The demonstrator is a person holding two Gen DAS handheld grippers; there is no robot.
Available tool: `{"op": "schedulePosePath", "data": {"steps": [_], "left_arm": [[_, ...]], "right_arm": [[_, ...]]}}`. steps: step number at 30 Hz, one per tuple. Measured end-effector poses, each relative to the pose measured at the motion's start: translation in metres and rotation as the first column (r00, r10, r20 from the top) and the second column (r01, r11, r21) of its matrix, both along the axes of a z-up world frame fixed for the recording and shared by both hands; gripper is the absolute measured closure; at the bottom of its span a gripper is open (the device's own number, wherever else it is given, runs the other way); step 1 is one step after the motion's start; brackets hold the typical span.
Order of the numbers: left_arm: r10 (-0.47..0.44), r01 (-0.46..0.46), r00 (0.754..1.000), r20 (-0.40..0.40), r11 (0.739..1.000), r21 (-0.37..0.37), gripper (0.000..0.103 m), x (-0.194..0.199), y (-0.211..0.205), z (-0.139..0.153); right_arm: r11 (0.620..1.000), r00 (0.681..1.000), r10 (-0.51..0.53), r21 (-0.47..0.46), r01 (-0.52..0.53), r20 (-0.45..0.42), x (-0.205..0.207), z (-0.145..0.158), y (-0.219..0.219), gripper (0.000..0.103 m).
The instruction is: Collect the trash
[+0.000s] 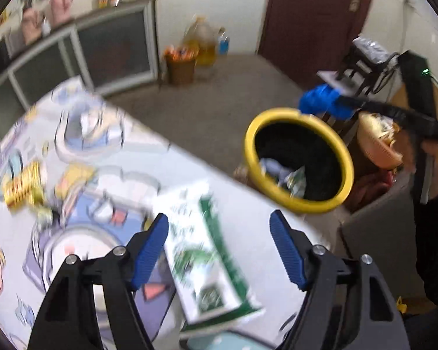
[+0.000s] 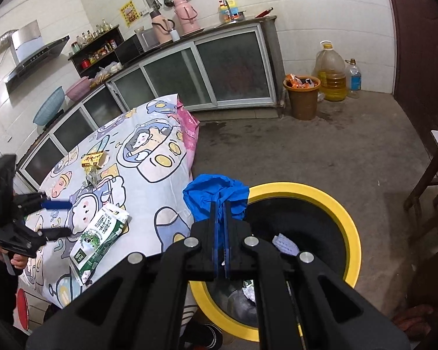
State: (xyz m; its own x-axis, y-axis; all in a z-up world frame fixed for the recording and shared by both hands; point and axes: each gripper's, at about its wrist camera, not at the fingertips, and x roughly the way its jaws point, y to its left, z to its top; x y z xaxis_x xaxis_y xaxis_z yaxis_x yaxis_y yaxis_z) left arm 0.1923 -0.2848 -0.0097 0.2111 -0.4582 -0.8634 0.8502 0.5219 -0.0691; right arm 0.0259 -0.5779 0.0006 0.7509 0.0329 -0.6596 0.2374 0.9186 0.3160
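My right tongs [image 2: 220, 221] clench a blue bag [image 2: 216, 189] over the part-filled bin [image 2: 347, 224]; left tongs [image 1: 219, 248], released, straddle the carton [image 1: 207, 250]; wrappers [image 1: 23, 186] wait at nine o'clock.

Two fisheye views, each mounted on a hand-held claw and looking forward along its fingers. The left wrist camera tilts steeply down, close above the desk with the cartoon-printed cloth [image 1: 108, 175], its left claw [image 1: 219, 250] filling the bottom of the blurred picture. Beyond the desk's edge sits the round yellow-rimmed bin with a black liner [image 1: 299, 204]. The right wrist camera looks down at a gentler angle from just above that bin [image 2: 352, 218], facing the kitchen cabinets. Both views share the bin, the desk [image 2: 149, 186] and each other's claw.
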Motion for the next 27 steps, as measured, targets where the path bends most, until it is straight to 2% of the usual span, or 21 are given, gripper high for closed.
{"op": "schedulePosePath", "data": {"steps": [3,9,10,11,14,16,21,27], "left_arm": [[0.039,-0.037,0.999,-0.024,0.994,0.098,0.034,0.009,0.009,-0.030],[0.032,-0.015,0.993,-0.114,0.988,0.151,0.035,0.012,0.007,-0.067],[0.028,-0.010,0.992,-0.122,0.990,0.142,0.044,0.012,0.003,-0.072],[0.044,-0.029,0.993,-0.105,0.990,0.139,0.059,0.011,0.002,-0.071],[0.067,-0.061,0.994,-0.085,0.996,0.071,0.072,0.019,0.006,-0.057],[0.074,-0.071,0.996,-0.050,0.996,0.056,0.073,0.016,0.005,-0.046],[0.045,-0.045,0.999,-0.024,0.999,-0.010,0.073,0.010,-0.005,-0.015],[-0.003,0.002,1.000,-0.005,0.998,-0.069,0.073,0.000,-0.051,0.007]], "right_arm": [[1.000,1.000,0.014,0.010,-0.014,-0.004,0.005,-0.003,0.004,0.099],[0.999,0.999,0.035,-0.002,-0.035,-0.004,0.005,0.000,0.012,0.099],[0.999,0.999,0.034,-0.003,-0.034,-0.002,0.005,0.001,0.013,0.099],[0.999,0.999,0.033,-0.006,-0.033,0.000,0.004,0.003,0.013,0.099],[0.999,0.999,0.036,-0.020,-0.036,0.003,0.001,0.007,0.016,0.099],[0.999,0.999,0.034,-0.025,-0.034,0.004,-0.002,0.008,0.017,0.099],[1.000,1.000,0.010,-0.017,-0.010,0.016,-0.008,0.008,0.011,0.099],[0.999,0.999,-0.031,-0.014,0.032,0.018,-0.016,0.008,0.001,0.099]]}}
